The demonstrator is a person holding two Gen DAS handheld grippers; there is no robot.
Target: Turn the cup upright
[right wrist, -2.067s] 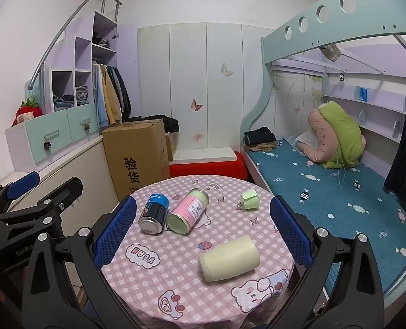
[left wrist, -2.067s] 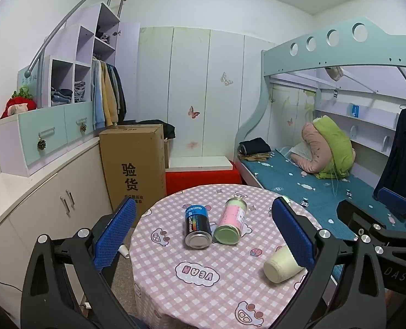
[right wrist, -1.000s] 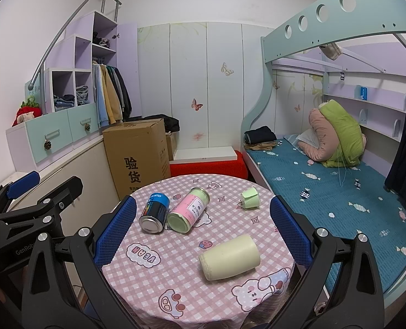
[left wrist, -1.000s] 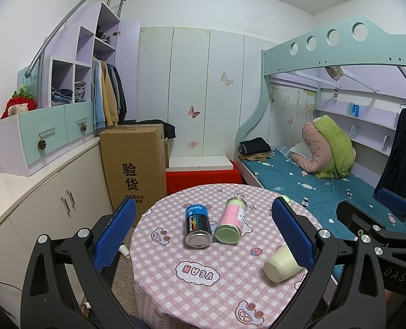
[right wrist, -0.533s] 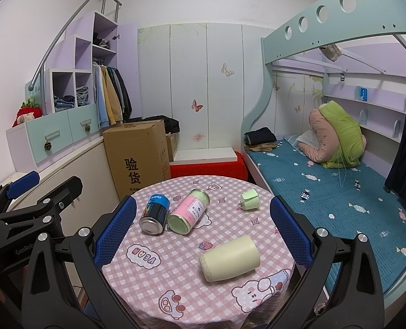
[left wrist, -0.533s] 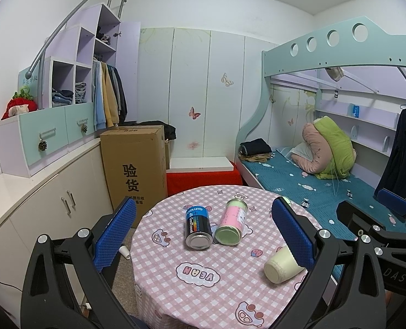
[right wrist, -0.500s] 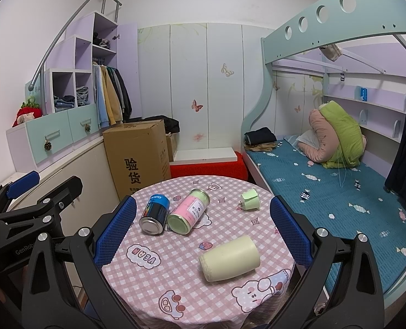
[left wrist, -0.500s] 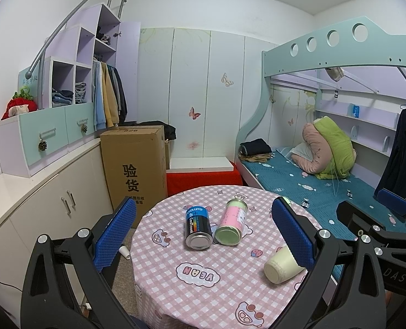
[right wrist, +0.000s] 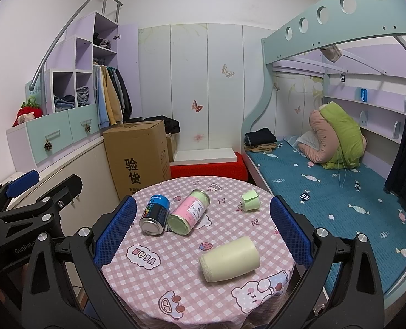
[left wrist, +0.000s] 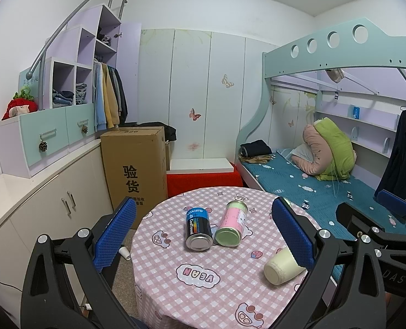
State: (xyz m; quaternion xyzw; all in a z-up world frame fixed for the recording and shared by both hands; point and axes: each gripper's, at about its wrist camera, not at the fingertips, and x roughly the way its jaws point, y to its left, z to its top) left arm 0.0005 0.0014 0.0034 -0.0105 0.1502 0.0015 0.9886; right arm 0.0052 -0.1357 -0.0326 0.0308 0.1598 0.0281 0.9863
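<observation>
A pale cream cup lies on its side on the round table with the pink checked cloth, near its front right. In the left wrist view the cup lies partly behind the right finger. My right gripper is open and empty, held above the table's near edge with the cup between and below its fingers. My left gripper is open and empty, to the left of the right one, above the table.
A blue can and a pink-and-green can lie on their sides mid-table. A small green paper cup lies at the far right. A cardboard box stands behind the table, a bunk bed to the right, cabinets to the left.
</observation>
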